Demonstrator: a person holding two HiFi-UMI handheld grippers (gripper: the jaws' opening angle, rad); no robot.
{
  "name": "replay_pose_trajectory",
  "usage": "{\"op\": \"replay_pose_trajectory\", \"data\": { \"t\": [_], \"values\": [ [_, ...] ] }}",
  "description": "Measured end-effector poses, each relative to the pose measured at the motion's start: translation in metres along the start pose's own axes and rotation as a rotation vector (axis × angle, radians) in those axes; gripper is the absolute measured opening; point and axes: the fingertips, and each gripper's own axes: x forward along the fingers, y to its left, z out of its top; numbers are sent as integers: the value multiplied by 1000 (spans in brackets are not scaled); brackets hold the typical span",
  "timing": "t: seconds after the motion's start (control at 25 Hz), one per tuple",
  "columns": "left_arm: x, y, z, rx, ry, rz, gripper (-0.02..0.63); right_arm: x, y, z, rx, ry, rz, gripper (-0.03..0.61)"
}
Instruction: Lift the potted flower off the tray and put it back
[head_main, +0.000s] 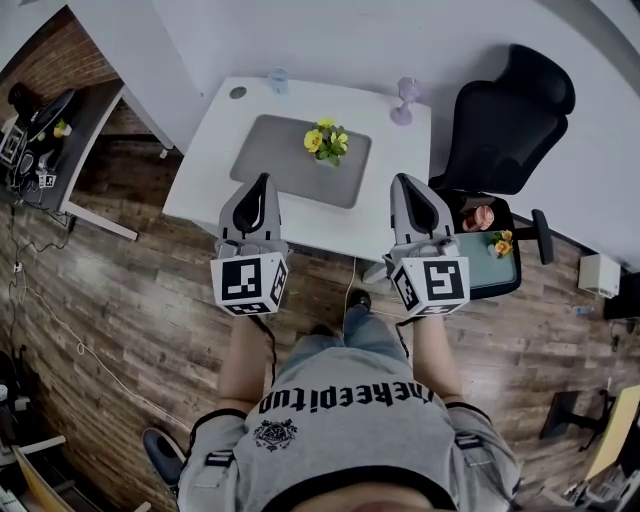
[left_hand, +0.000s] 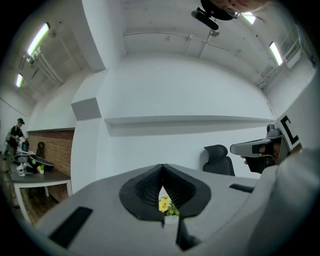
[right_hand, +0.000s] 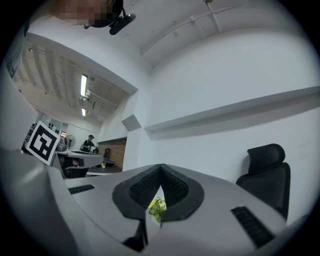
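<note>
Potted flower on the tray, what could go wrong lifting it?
Both the left gripper and right gripper are shut; going in like that would likely topple the potted flower. Its blooms spread over the small pot, so a high grip may crush them. The stemmed glass beyond the tray could be hit by overreaching.

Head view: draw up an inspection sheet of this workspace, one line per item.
Surface: white table, standing on a wooden floor.
Job's things: potted flower upright on the grey tray, towards its far right corner.
Clutter: small clear glass and stemmed glass at the table's far edge, off the tray.
Grippers: left gripper and right gripper both shut, empty, in the air, apart from the flower.
Cables: thin cable lying on the floor at left.
Surroundings: black office chair right of the table; second desk at left.
</note>
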Motion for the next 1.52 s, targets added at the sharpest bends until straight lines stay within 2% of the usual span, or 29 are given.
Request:
{"op": "replay_pose_trajectory", "data": {
  "t": [0.16,0.56,1.52],
  "values": [
    [-15,1,11,-21,-37,4,3,-16,0,7,-1,-25,-30,2],
    [-44,-11,30,-5,-86,-1,3,-55,-3,15,-6,-49,-89,2],
    [-51,-39,40,0,-108,-16,3,-81,-12,22,-29,-71,-89,2]
  ]
}}
